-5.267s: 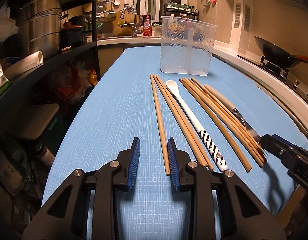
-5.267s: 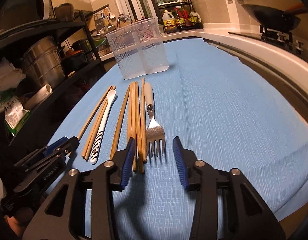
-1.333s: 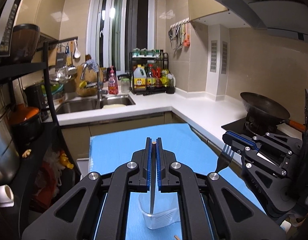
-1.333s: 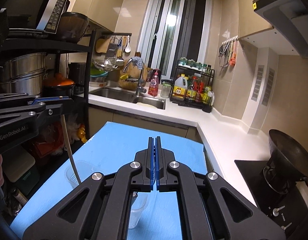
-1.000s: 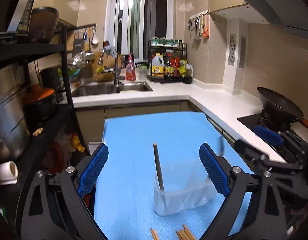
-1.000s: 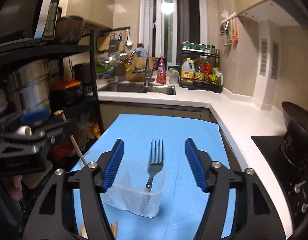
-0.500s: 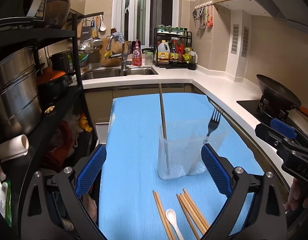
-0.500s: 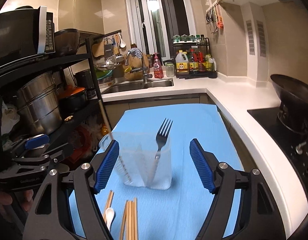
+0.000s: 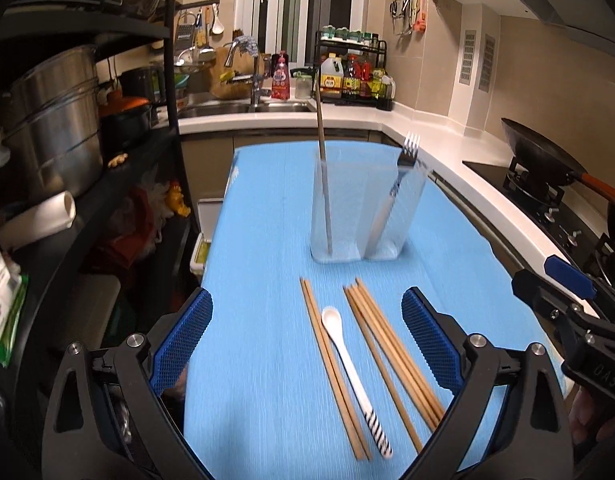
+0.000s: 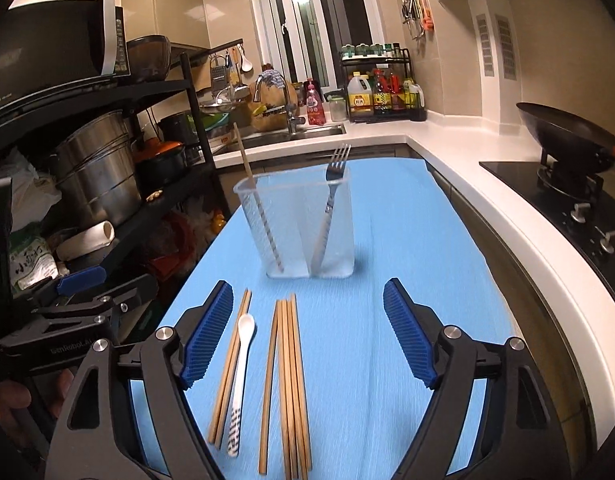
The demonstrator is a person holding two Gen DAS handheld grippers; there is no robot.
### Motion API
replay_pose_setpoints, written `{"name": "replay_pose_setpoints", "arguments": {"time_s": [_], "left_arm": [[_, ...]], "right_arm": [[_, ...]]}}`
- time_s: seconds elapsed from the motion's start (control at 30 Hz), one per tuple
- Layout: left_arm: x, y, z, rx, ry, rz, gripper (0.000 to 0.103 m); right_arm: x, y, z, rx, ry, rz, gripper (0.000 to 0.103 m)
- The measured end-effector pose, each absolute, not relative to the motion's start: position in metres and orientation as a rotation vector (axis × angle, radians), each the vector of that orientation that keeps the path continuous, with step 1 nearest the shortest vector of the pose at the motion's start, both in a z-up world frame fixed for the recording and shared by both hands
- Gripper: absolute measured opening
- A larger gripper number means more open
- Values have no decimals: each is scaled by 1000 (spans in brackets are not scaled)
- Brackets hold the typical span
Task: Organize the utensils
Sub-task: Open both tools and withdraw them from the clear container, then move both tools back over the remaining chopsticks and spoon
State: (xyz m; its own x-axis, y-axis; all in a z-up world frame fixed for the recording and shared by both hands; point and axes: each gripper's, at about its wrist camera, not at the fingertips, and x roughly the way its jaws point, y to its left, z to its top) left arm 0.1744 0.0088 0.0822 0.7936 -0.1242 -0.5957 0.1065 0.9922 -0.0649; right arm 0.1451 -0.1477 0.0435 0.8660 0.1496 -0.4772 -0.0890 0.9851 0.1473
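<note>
From the left wrist view, the left gripper (image 9: pixel 307 344) hangs above the blue textured mat (image 9: pixel 259 264) with its jaws spread wide and nothing between the pads, over a pair of wooden chopsticks (image 9: pixel 333 364) and the white spoon with a striped handle (image 9: pixel 353 376), likely so either can be taken next. Beyond them stands the clear plastic two-compartment utensil holder (image 9: pixel 361 216): one wooden chopstick (image 9: pixel 323 184) leans upright in its left half and the metal fork (image 9: pixel 399 188) stands tines-up in its right half, so the sorting by type appears begun but far from finished. This view alone shows the right gripper's side profile at the mat's right edge. From the right wrist view, the right gripper (image 10: pixel 307 336) has just been opening and is wide apart, empty, above the bundle of wooden chopsticks (image 10: pixel 287 380) lying side by side. Only here does the left gripper's body appear at the left, with fingers of the person's hand (image 10: pixel 11 396) on it, and the holder's open rim shows more plainly.
</note>
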Motion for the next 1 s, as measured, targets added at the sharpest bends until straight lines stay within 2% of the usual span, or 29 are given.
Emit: {"name": "replay_pose_setpoints", "arguments": {"time_s": [0.47, 0.77, 1.0], "left_arm": [[124, 5, 39, -31, 725, -117, 93], [117, -1, 17, -53, 871, -126, 93], [122, -8, 8, 52, 982, -110, 93]], "right_arm": [[94, -151, 6, 122, 570, 87, 78], [81, -157, -7, 106, 623, 66, 80], [85, -163, -14, 110, 670, 68, 81]]}}
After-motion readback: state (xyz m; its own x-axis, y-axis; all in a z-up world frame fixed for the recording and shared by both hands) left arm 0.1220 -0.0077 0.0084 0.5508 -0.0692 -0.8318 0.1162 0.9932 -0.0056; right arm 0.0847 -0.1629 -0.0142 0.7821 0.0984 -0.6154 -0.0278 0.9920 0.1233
